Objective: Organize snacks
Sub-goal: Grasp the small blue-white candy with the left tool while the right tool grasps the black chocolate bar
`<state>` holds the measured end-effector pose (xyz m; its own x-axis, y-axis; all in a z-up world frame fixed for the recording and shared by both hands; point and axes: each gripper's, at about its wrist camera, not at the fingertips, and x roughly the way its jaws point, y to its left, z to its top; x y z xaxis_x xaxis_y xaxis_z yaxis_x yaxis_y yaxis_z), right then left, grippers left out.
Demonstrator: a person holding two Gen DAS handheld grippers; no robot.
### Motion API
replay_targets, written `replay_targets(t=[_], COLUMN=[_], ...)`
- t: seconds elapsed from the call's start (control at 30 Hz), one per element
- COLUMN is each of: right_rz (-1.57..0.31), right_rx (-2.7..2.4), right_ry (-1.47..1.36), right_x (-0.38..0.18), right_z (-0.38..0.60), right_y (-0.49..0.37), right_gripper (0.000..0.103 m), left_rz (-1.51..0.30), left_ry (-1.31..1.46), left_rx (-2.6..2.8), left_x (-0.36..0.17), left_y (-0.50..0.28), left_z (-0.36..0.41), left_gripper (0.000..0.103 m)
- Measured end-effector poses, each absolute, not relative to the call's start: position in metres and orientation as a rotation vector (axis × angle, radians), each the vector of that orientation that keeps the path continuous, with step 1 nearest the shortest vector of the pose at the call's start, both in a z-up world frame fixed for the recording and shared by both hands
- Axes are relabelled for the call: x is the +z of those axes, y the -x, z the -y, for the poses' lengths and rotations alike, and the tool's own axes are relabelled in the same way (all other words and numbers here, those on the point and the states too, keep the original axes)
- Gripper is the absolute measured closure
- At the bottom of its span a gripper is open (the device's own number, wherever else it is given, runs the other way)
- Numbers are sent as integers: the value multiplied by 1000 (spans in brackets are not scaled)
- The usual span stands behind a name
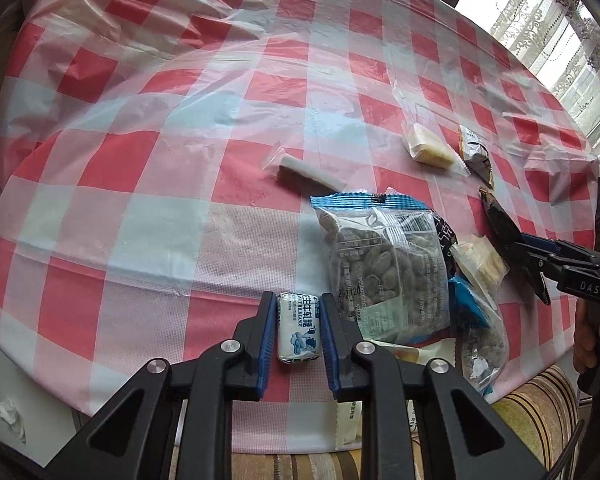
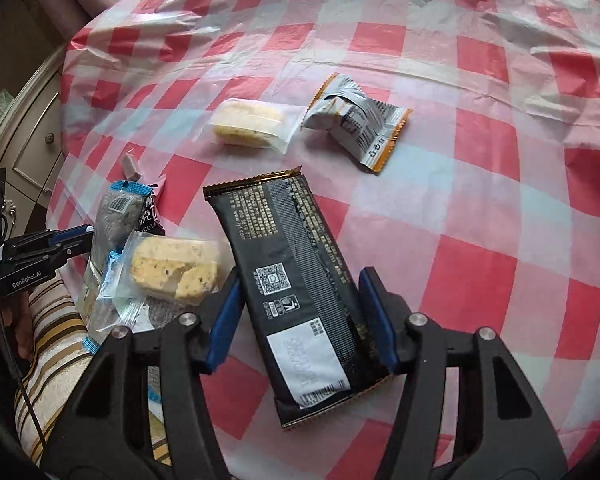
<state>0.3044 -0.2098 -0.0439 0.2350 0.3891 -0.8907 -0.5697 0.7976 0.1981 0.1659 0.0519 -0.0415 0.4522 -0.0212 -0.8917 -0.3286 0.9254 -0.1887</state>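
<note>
A small white-and-blue candy (image 1: 299, 328) is clamped between the blue pads of the left gripper (image 1: 296, 322), its long side running along the fingers, above the red-and-white checked tablecloth (image 1: 140, 184) near the table's front edge. Just to the right of that gripper a clear bag of brown nuts (image 1: 384, 264) is seen lying on a loose heap of other packets at the table edge.

A long black wrapper bar (image 2: 300, 280) is seen tilted between the fingers of the right gripper (image 2: 300, 316), printed back upward, gold crimped ends at top and bottom. The jaws are set about half apart; the left pad is touching the bar's edge, while on the right side contact cannot be told for certain (the bar's lower corner is right against that pad). To the left of the bar a pale cracker in a clear wrapper (image 2: 172, 268) is lying on the heap, just beside the left pad.

Farther out on the cloth, a pale cake in a clear wrapper (image 2: 252, 124) and a crumpled grey-and-orange packet (image 2: 360, 120) are lying side by side, well apart from both grippers. A thin grey stick in clear film (image 1: 308, 174) is lying alone beyond the nut bag.
</note>
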Motion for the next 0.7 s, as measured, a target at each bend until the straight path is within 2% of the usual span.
replay_targets(t=[0.13,0.23,0.33,0.5,0.6,0.7], right_rz=[-1166,-1167,-1169,-1157,-1141,-1124], right_rx=[567,572,567,553,527,505], right_ry=[173,164,147,211,273,318], right_x=[-44,-44,-45,-49,-50,-51], right_z=[228,231,233,219,215,211], right_y=[-286,-283,-290,-286,-281,-276], right_gripper=[40,30,26,23,26,37], left_rz=[-1093,-1101,-1106,-1114,-1121,-1135], left_ry=[346,321,304,301,289,261], left_rx=[208,221,229,246,252,262], left_x=[-41,-41,-41,-42,-42,-42], left_y=[-165,-165,-164,-162,-161,-161], left_z=[-50,-46,-45,-46,-44,-41], left_gripper=[81,80,80,79,79,77])
